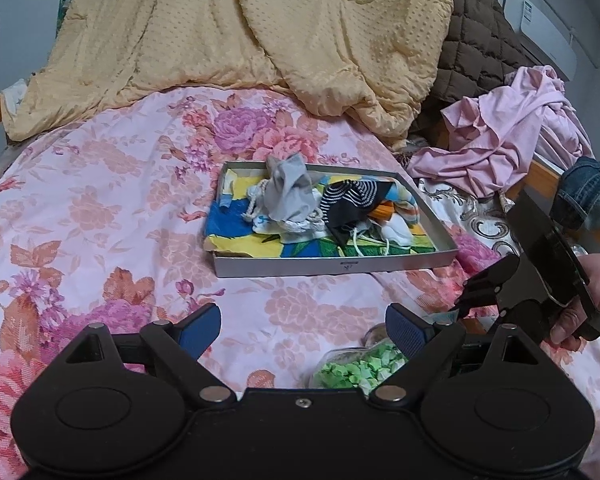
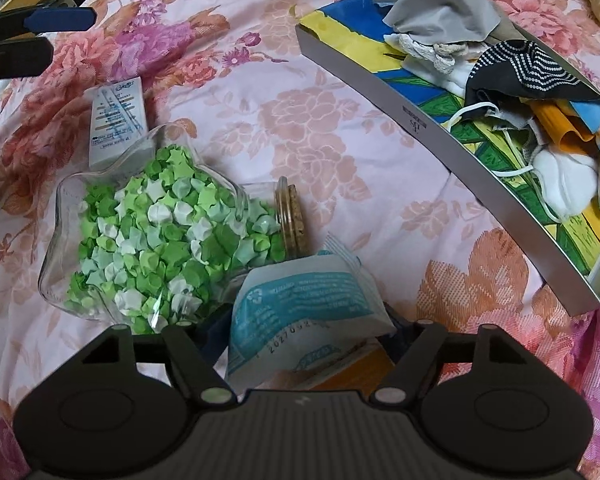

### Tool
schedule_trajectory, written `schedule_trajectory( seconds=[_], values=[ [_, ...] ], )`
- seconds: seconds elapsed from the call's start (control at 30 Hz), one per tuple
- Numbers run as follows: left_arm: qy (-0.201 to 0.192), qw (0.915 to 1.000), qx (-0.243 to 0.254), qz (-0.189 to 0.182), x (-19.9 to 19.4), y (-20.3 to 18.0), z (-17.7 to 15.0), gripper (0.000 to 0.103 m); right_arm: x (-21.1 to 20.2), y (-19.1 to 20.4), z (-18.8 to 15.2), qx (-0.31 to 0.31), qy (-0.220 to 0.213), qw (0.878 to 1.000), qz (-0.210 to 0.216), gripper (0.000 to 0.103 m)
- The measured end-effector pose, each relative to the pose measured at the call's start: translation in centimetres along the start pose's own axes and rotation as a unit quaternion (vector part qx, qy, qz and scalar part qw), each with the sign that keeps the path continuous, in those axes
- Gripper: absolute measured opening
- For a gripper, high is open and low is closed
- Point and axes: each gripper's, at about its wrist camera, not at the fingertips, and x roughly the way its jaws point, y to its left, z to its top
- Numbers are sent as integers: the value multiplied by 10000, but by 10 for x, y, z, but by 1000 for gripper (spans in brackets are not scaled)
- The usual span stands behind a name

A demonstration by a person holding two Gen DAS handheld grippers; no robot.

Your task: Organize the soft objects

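At lower centre of the right view, the right gripper (image 2: 306, 344) straddled a blue-white packet (image 2: 304, 312), grip unconfirmed; the left gripper (image 1: 303, 330) stood wide, empty.

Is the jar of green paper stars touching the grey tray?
Apart. The right wrist view shows a wide strip of flowered sheet between the jar and the tray.

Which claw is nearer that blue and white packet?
Right. The right claw straddles the packet; the left claw hangs open beyond the star jar, empty.
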Motion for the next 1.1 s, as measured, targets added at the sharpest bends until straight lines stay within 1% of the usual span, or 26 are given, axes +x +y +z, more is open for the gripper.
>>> schedule_trajectory(
  seconds=[0.37, 0.63, 0.77, 0.83, 0.93, 1.07, 1.1],
  values=[
    [93, 9999, 7, -58, 3, -5, -6, 90, 2, 5, 1, -50, 72, 9999, -107, 83],
    [110, 9999, 11, -73, 5, -6, -6, 92, -8, 7, -5, -48, 36, 9997, -251, 91],
    [151, 9998, 30, -96, 6, -11, -7, 93, -21, 13, -12, 6, -121, 9988, -472, 94],
    [162, 9998, 74, -117, 7, -15, -8, 93, -29, 18, -17, -16, -215, 9972, -715, 98],
    [149, 9997, 146, -156, 8, -21, -9, 96, -43, 28, -25, 53, -401, 9933, -1085, 99],
    [165, 9996, 106, -222, 9, -26, -10, 100, -70, 43, -37, 482, -916, 9858, -1320, 102],
    [183, 9995, 102, -236, 9, -27, -10, 100, -76, 47, -40, 665, -1082, 9820, -1400, 102]
  ],
)
